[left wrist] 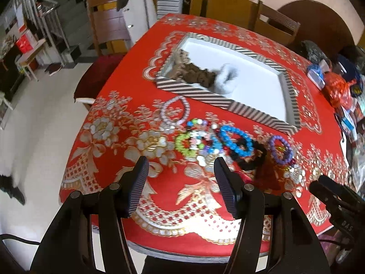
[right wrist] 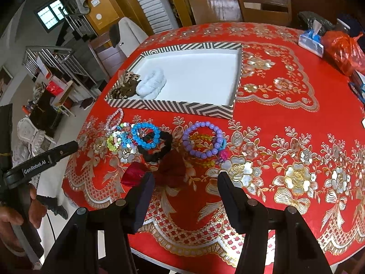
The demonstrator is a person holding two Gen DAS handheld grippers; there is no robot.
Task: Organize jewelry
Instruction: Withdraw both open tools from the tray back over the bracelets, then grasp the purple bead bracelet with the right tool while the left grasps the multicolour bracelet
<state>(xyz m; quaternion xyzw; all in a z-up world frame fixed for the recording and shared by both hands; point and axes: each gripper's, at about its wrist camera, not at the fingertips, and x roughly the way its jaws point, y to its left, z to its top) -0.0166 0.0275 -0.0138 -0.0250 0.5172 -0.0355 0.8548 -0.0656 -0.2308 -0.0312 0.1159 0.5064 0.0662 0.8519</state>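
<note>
Barely started, I'd say. Only a white fluffy scrunchie (right wrist: 151, 84) and a leopard-print one (right wrist: 126, 89) sat in the striped tray (right wrist: 173, 109). The beaded bracelets (right wrist: 146, 135) and dark scrunchies (right wrist: 157, 150) were all on the tabletop (right wrist: 285, 137) just in front of it. Left gripper (left wrist: 181, 182) and right gripper (right wrist: 186, 193) both hovered with fingers apart, holding nothing.
</note>
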